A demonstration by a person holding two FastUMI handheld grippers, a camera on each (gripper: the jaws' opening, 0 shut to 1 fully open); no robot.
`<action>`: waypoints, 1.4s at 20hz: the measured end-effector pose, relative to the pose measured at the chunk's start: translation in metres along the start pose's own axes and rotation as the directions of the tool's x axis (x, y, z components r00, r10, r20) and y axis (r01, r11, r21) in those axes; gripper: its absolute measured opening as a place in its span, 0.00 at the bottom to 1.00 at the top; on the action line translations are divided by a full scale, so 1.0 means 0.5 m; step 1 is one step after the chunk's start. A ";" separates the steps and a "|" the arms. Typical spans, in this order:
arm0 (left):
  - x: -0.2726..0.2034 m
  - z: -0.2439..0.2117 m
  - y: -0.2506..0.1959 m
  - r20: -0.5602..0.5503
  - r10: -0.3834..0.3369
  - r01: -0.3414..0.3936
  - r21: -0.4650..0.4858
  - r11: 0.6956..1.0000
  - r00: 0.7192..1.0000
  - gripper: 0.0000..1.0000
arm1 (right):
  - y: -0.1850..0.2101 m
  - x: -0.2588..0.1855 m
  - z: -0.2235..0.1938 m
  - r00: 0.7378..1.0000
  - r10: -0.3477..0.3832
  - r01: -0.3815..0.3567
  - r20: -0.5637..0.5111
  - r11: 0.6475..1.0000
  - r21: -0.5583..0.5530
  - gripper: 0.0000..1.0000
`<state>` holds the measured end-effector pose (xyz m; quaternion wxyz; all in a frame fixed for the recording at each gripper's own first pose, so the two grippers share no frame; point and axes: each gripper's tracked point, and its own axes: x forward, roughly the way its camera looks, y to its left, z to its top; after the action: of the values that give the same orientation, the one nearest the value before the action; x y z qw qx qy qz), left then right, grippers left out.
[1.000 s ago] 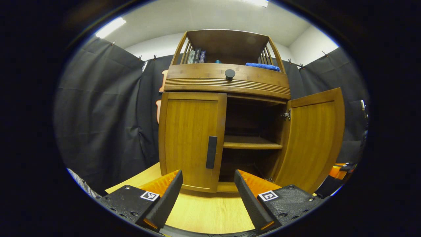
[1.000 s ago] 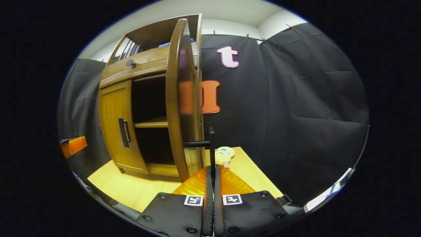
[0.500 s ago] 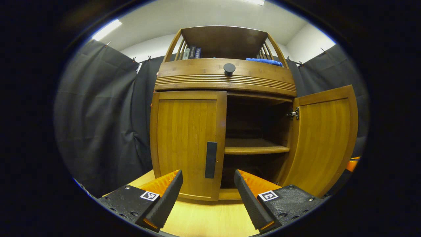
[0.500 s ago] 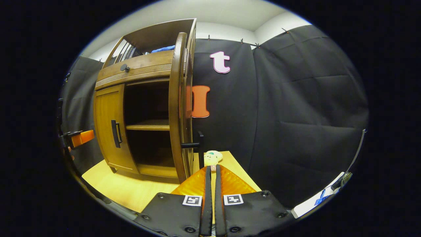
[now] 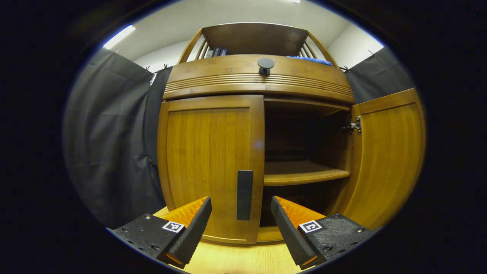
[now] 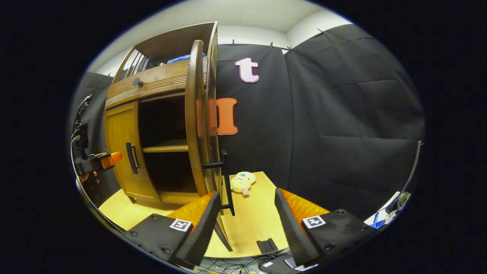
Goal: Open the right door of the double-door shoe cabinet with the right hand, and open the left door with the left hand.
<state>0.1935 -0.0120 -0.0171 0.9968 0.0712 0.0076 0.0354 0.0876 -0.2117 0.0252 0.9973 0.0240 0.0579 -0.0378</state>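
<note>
- Left gripper view: left gripper (image 5: 240, 224) spread wide, empty, flanking black bar handle (image 5: 244, 195) of closed brown wooden left door (image 5: 211, 163).
- Right gripper (image 6: 247, 217): spread, empty; right door (image 6: 198, 125) open.

A small plush toy (image 6: 242, 182) lies on the wooden table (image 6: 255, 224); a blue cloth (image 5: 310, 59) sits up top.
</note>
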 end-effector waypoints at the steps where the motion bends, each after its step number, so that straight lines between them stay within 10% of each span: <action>1: 0.019 -0.005 0.002 -0.004 0.001 -0.001 -0.005 1.000 1.000 0.92 | -0.002 -0.003 0.004 1.000 -0.008 0.008 0.004 1.000 -0.003 0.89; 12: 0.152 -0.072 0.012 -0.047 -0.032 0.030 -0.027 0.999 0.998 0.98 | -0.024 -0.011 0.000 0.995 -0.099 0.099 0.000 0.995 0.008 0.91; 19: 0.198 -0.109 -0.008 -0.080 -0.073 0.071 -0.029 0.997 0.994 0.74 | -0.023 -0.021 -0.009 0.992 -0.128 0.128 -0.009 0.992 0.017 0.91; 25: 0.199 -0.114 -0.018 -0.089 -0.088 0.086 -0.024 0.996 0.992 0.32 | -0.014 -0.027 -0.011 0.992 -0.128 0.128 -0.011 0.992 0.014 0.91; 28: 0.189 -0.116 -0.015 -0.092 -0.075 0.074 -0.015 0.997 0.993 0.29 | 0.003 -0.038 -0.009 0.992 -0.126 0.126 -0.003 0.992 0.002 0.91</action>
<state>0.2869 -0.0045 -0.0765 0.9964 0.0632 0.0563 0.0017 0.0687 -0.2084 0.0229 0.9928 0.0216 0.0609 -0.1006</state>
